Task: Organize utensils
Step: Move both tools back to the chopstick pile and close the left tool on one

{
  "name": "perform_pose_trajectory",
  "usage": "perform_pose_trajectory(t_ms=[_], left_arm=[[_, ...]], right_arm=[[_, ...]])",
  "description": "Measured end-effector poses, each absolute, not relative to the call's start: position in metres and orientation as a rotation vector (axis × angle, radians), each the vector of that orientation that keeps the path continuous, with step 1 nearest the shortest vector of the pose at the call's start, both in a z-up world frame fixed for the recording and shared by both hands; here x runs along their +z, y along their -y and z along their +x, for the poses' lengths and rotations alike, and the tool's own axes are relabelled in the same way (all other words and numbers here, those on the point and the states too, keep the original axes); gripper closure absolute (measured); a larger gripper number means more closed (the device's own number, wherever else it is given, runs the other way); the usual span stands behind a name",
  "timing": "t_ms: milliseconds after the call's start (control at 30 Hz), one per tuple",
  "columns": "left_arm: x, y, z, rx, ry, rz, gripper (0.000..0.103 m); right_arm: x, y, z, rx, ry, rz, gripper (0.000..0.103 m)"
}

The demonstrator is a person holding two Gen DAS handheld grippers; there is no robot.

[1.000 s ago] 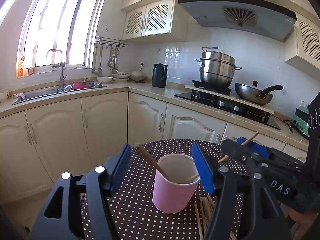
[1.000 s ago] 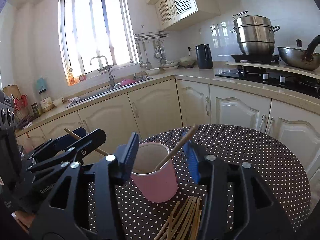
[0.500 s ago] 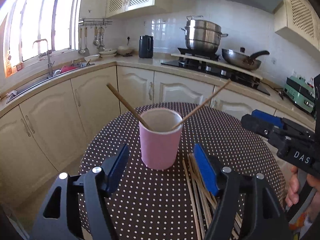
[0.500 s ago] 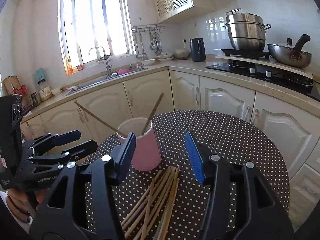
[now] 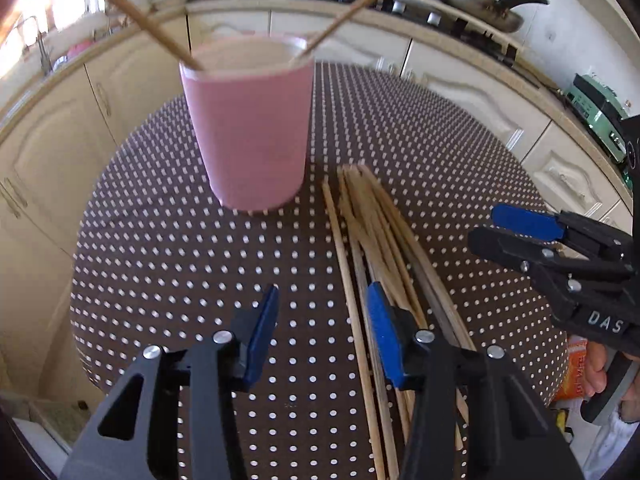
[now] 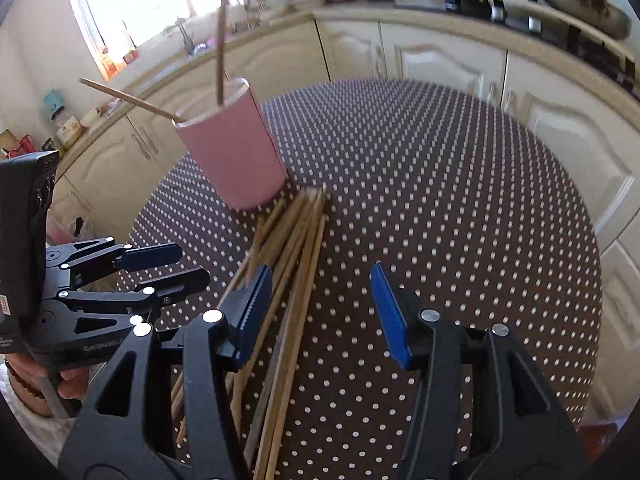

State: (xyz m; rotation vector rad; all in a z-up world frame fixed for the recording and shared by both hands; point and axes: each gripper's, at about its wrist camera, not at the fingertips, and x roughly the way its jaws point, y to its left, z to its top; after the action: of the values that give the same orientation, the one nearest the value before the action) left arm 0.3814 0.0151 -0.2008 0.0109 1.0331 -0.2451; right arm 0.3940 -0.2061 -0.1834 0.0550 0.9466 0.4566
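Note:
A pink cup (image 5: 252, 120) stands on the round polka-dot table (image 5: 160, 248) with two wooden chopsticks (image 5: 360, 0) leaning out of it; it also shows in the right wrist view (image 6: 236, 152). A bundle of several chopsticks (image 5: 376, 240) lies flat on the table right of the cup, also in the right wrist view (image 6: 288, 264). My left gripper (image 5: 324, 332) is open and empty, low over the table at the bundle's left edge. My right gripper (image 6: 320, 312) is open and empty, over the bundle's right side. Each gripper shows in the other's view (image 5: 520, 232) (image 6: 160, 264).
Cream kitchen cabinets (image 6: 440, 60) curve round behind the table. A stove with a pan (image 5: 480, 4) is at the back right, a sink and window (image 6: 160, 12) at the back left. The table's edge falls off at the left (image 5: 76, 300).
Both grippers have pulled back from the cup and dropped low toward the table, now hovering over the loose chopstick bundle. The two chopsticks stay in the cup.

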Motion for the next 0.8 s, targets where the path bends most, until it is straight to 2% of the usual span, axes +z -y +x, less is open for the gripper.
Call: perform_pose_trajectory(t_ms=[167, 333, 433, 467, 533, 633, 800], left_arm=[[-0.212, -0.008, 0.392, -0.238, -1.073, 0.021, 0.06], [-0.221, 0.003, 0.4, -0.215, -1.091, 0.049, 0.06], [-0.222, 0.007, 0.404, -0.202, -1.092, 0.06, 0.06], [-0.222, 0.009, 0.405, -0.192, -1.092, 0.07, 0.061], [-0.223, 0.016, 0.407, -0.155, -1.091, 0.112, 0.074], [-0.223, 0.02, 0.41, -0.155, -1.098, 0.118, 0.083], [-0.224, 0.016, 0.414, -0.155, -1.099, 0.107, 0.086]], right_arm=[[-0.199, 0.203, 0.397, 0.453, -1.018, 0.04, 0.052], [-0.206, 0.201, 0.402, 0.446, -1.053, 0.02, 0.058], [-0.21, 0.2, 0.405, 0.44, -1.074, 0.005, 0.066], [-0.211, 0.199, 0.406, 0.444, -1.089, 0.001, 0.068], [-0.212, 0.195, 0.41, 0.447, -1.104, -0.016, 0.068], [-0.215, 0.186, 0.413, 0.45, -1.119, -0.039, 0.069], [-0.22, 0.173, 0.415, 0.443, -1.136, -0.088, 0.071]])
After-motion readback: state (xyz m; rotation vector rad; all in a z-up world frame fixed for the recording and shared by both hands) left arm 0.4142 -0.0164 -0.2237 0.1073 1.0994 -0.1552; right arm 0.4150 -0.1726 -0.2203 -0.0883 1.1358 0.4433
